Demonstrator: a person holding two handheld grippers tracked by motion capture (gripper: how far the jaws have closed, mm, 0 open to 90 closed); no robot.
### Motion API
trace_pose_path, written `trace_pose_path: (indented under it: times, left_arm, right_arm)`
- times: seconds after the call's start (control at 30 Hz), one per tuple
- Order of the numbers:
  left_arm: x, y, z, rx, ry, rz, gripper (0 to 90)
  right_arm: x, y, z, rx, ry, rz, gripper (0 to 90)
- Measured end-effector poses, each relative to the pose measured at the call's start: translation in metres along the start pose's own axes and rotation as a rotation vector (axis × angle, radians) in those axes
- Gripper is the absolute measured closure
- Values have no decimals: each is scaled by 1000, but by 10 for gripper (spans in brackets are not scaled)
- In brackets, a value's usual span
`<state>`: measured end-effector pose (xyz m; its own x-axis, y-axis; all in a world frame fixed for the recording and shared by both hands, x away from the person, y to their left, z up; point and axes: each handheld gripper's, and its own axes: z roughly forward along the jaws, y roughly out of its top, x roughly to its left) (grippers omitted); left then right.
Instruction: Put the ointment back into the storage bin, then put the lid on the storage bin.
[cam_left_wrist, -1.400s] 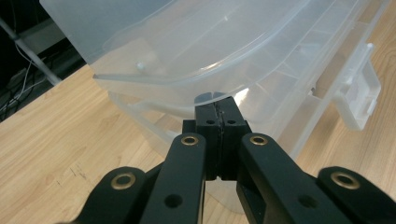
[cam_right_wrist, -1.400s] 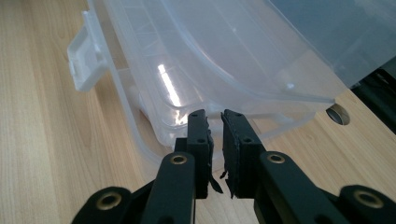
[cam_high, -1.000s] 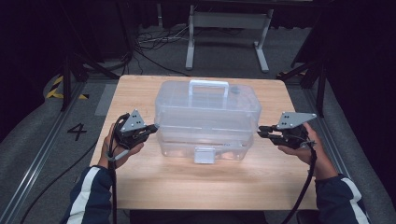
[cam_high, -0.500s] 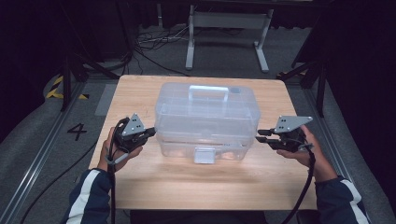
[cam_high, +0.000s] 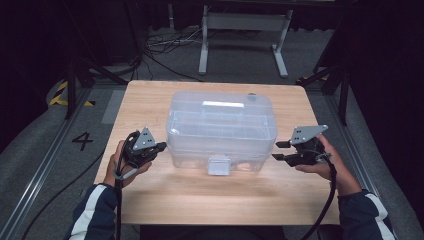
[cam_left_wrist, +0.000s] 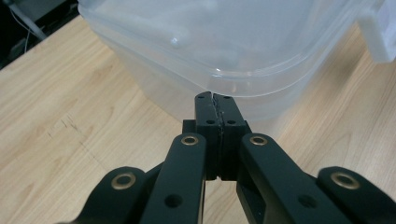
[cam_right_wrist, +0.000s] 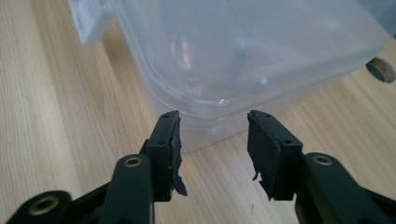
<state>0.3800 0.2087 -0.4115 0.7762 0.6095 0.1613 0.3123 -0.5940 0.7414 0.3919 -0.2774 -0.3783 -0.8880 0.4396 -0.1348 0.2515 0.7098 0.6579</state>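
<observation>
Clear, colourless plastic box (cam_high: 221, 130) with a white latch (cam_high: 218, 165), pale wood-grain table (cam_high: 210, 200), black left tool (cam_left_wrist: 215, 100) and black right tool (cam_right_wrist: 213, 128) each topped by a grey plate, dark sleeves (cam_high: 95, 215) with white stripes, grey floor (cam_high: 40, 150) with black-and-yellow tape (cam_high: 62, 95)

One clear plastic storage box (cam_high: 222, 131), one wooden table (cam_high: 150, 105), two hand-held grippers, left (cam_high: 161, 146) and right (cam_high: 278, 151)

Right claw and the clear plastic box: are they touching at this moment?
Apart. In the right gripper view the right claw stands open, its jaws having just been opening, with bare table showing between its pads and the clear plastic box.
</observation>
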Motion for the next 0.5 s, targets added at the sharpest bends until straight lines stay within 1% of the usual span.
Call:
trace_pose_path:
  times: [0.03,0.1,0.17,0.23,0.27,0.3,0.37,0.4,0.5]
  left_arm:
    - [0,-1,0,-3,-5,-7,900]
    - [0,-2,-2,-12,-6,-12,900]
    - [1,-3,-5,-37,-12,-26,900]
    - [1,-2,-6,-37,-12,-18,900]
    - [0,-1,-6,-32,-10,-15,900]
    - [0,-2,-6,-30,-8,-14,900]
    - [-1,-2,-6,-29,-4,-10,900]
    - [-2,-2,-7,-30,-9,-4,900]
    - [-6,-4,-8,-25,-2,7,900]
  right_arm:
    - [0,-1,1,5,-7,2,528]
    - [-1,-2,1,-2,-6,13,513]
    - [-2,-3,0,-20,-18,21,493]
    - [-3,-2,-2,-49,-21,33,484]
    - [-3,-2,-3,-58,-25,30,485]
    - [-2,-2,-3,-68,-14,30,485]
    - [-1,-1,-3,-71,-14,27,485]
    - [1,-1,-3,-71,-27,15,485]
    - [1,-1,-5,-88,-33,24,488]
